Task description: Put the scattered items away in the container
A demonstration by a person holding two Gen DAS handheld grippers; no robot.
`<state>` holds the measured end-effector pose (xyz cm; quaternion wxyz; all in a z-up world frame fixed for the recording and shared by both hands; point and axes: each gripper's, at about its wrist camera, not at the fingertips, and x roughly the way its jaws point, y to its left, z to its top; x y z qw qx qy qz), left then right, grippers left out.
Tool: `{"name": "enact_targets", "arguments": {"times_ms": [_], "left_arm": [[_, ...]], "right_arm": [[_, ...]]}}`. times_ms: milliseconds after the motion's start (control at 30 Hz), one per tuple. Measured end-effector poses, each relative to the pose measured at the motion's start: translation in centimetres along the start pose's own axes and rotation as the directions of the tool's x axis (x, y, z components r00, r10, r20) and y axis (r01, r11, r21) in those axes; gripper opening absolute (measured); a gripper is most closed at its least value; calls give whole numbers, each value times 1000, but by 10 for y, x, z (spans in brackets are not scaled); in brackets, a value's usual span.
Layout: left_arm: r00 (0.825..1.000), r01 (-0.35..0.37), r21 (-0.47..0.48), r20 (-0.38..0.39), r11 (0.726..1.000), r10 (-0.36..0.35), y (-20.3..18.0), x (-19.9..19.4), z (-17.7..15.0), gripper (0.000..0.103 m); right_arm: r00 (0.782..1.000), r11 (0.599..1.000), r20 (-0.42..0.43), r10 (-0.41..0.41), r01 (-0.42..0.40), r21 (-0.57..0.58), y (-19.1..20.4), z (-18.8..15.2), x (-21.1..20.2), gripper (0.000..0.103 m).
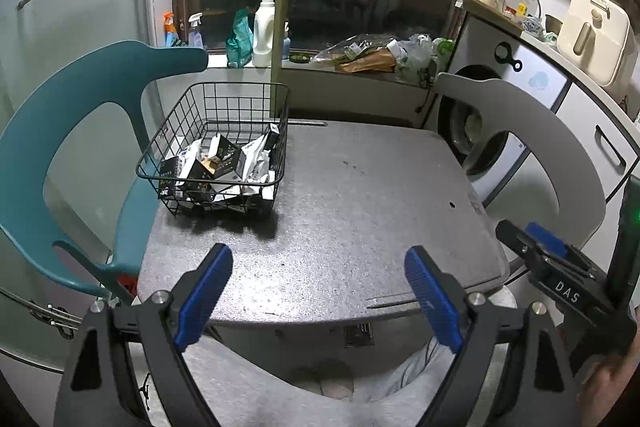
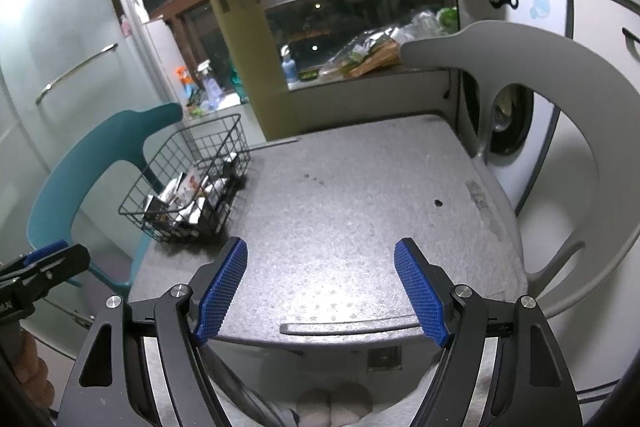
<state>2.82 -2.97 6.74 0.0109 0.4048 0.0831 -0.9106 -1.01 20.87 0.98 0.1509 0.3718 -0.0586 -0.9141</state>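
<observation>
Both grippers hang over the near edge of the grey speckled table (image 1: 340, 195), and neither has anything in it. The left gripper (image 1: 318, 297) stands with its blue pads (image 1: 204, 297) spread wide, only bare tabletop showing between them. The right gripper (image 2: 320, 293) is the same, blue pads (image 2: 420, 297) well apart and empty; it sits just off to the right of the left one, near it but not touching. The black wire basket (image 1: 218, 147) rests on the table's far left corner, close beside the teal chair (image 1: 60, 155). Inside it lie the packets and small boxes (image 1: 224, 163), black and white ones heaped together. A pale grey chair (image 1: 532, 131) stands at the table's right side, in front of a washing machine (image 1: 480, 135).
</observation>
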Motion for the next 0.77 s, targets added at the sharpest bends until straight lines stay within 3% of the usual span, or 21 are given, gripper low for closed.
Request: {"name": "enact_targets", "arguments": {"times_ms": [767], "left_arm": [[1000, -24, 7, -3, 1000, 24, -2, 4, 0, 88]], "right_arm": [[1000, 1000, -16, 5, -5, 0, 2, -5, 6, 76]]}}
